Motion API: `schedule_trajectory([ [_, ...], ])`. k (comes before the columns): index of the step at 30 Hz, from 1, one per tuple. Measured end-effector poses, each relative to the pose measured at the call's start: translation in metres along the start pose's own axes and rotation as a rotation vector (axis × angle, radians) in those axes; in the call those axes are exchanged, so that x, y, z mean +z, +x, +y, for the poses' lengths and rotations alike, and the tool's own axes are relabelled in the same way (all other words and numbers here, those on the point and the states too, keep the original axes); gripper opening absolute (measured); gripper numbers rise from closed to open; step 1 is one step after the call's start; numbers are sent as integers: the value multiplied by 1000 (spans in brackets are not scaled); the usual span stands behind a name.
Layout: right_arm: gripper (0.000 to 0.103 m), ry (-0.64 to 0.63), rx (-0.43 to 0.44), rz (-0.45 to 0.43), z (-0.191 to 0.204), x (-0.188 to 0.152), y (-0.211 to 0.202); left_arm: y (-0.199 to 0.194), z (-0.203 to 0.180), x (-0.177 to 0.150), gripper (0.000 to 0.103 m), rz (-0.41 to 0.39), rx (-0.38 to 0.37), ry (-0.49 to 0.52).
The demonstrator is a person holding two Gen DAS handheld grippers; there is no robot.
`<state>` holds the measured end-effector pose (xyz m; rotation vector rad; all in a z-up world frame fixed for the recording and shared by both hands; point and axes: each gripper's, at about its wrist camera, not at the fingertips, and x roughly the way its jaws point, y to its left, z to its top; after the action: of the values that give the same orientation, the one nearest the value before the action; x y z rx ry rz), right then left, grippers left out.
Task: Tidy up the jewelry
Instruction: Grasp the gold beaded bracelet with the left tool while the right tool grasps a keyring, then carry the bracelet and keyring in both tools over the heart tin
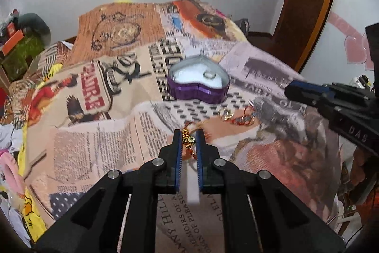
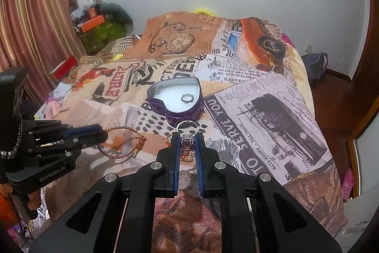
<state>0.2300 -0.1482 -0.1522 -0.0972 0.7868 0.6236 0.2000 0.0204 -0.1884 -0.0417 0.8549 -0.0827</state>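
The left gripper [image 1: 188,138] is holding a red cord bracelet [image 1: 188,140] by its gold beaded section, its jaws clamped on the beads just above a bed covered with a newspaper-print blanket [image 1: 99,132]. From the right wrist view the same bracelet [image 2: 125,142] is hanging as a loop out of the left gripper [image 2: 103,133], the cord draping down toward the blanket [image 2: 272,110] with a knotted part at the far end of the loop. The right gripper [image 2: 188,140] is gripping a ring with a purple stone [image 2: 187,137], its jaws closed on the stone setting while the silver band is sticking up past the fingertips. A purple heart-shaped tin [image 2: 176,101] is sitting open on the blanket just beyond the right gripper, lined with white padding, and a silver ring [image 2: 187,97] is lying on that padding near the tin's right lobe. In the left wrist view the tin [image 1: 197,83] is lying ahead of the left gripper and a little to the right, with the silver ring [image 1: 209,75] showing inside it. Between the tin and the left gripper, more small jewelry [image 1: 236,116] is lying loose on the blanket, gold and red pieces too blurred to tell apart. The right gripper [image 1: 293,90] is reaching in from the right edge of that view
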Motion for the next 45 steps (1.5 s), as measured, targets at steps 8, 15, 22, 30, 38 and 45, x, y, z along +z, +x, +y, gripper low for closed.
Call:
schedule_trajectory([
  [8, 11, -6, 6, -37, 7, 9, -9, -24, -4, 17, 9, -75, 3, 26],
  [15, 11, -6, 12, -54, 10, 15, -10, -32, -7, 31, 9, -112, 4, 42],
  [22, 11, -3, 18, -63, 8, 21, -5, -31, -7, 48, 9, -145, 12, 52],
  [30, 11, 10, 32, -72, 4, 31, 7, -22, -13, 76, 9, -183, 2, 78],
  [38, 11, 7, 43, -73, 1, 39, 23, -8, -18, 102, 9, -213, -12, 109],
  [45, 11, -2, 37, -65, -8, 45, 38, 12, -21, 116, 9, -220, -33, 112],
])
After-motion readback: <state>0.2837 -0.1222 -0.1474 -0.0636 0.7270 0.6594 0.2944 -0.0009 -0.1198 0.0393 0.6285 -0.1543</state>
